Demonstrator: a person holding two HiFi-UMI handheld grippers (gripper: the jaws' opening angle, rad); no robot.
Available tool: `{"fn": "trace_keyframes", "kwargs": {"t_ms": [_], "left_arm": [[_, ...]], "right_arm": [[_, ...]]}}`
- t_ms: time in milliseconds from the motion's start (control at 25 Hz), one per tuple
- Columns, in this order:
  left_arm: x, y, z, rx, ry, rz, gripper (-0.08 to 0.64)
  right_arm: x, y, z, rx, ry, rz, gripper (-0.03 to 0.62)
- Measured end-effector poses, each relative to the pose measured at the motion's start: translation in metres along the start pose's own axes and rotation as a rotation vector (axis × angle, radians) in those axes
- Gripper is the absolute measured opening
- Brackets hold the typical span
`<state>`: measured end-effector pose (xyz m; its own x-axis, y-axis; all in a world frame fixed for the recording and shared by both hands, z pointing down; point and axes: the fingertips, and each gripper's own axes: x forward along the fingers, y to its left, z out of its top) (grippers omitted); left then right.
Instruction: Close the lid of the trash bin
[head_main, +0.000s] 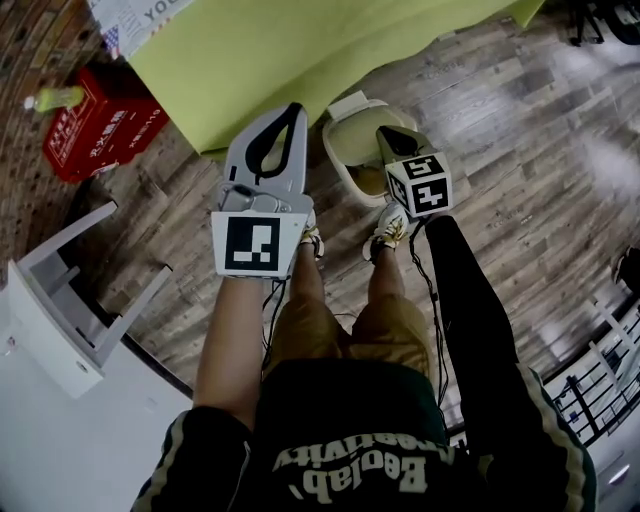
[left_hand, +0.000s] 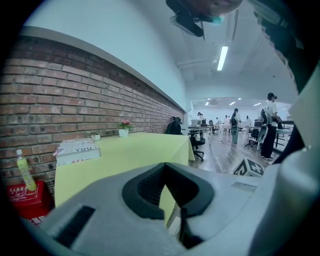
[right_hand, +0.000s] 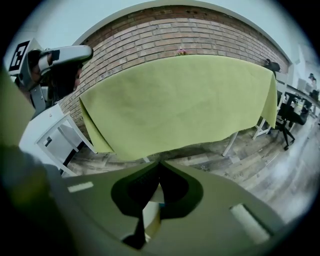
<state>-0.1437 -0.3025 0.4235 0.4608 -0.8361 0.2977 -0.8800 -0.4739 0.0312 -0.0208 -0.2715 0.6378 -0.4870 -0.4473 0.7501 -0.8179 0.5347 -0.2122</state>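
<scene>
A cream trash bin (head_main: 340, 160) stands on the wooden floor in front of my feet, its mouth open. Its lid (head_main: 348, 103) is tipped up at the far side, by the tablecloth's edge. My left gripper (head_main: 293, 107), grey-white, is held above the floor just left of the bin, with its jaws closed tip to tip and nothing in them. My right gripper (head_main: 385, 132), olive green, hovers over the bin's right rim, also shut and empty. In the left gripper view the left gripper (left_hand: 165, 164) points at the table. The right gripper (right_hand: 160, 162) faces the hanging cloth in its own view.
A table with a yellow-green cloth (head_main: 300, 50) stands right behind the bin. A red box (head_main: 95, 125) with a bottle (head_main: 55, 98) sits left by the brick wall. A white stand (head_main: 70, 300) is at my left. Office chairs (left_hand: 197, 142) and people (left_hand: 270, 125) are far off.
</scene>
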Motion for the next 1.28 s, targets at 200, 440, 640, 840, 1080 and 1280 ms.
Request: {"fn": "trace_keyframes", "kwargs": {"t_ms": [200, 440, 640, 840, 1080, 1280], "left_arm": [[0.0, -0.014, -0.011, -0.001, 0.015, -0.015, 0.008], [0.003, -0.033, -0.018, -0.005, 0.022, -0.04, 0.008], [0.006, -0.044, -0.02, -0.007, 0.029, -0.06, 0.008], [0.009, -0.052, -0.027, -0.001, 0.036, -0.074, 0.008], [0.014, -0.06, -0.036, -0.006, 0.051, -0.089, 0.008], [0.02, -0.071, -0.043, 0.0, 0.064, -0.108, 0.008]], "right_arm": [[-0.007, 0.003, -0.021, 0.02, 0.015, 0.006, 0.005], [-0.013, 0.004, -0.041, 0.046, 0.024, 0.005, 0.006], [-0.012, 0.006, -0.057, 0.07, 0.04, 0.01, 0.007], [-0.012, 0.004, -0.075, 0.083, 0.07, 0.007, 0.008], [-0.01, -0.002, -0.094, 0.109, 0.091, 0.01, 0.008], [-0.008, -0.006, -0.109, 0.131, 0.102, -0.004, 0.008]]}}
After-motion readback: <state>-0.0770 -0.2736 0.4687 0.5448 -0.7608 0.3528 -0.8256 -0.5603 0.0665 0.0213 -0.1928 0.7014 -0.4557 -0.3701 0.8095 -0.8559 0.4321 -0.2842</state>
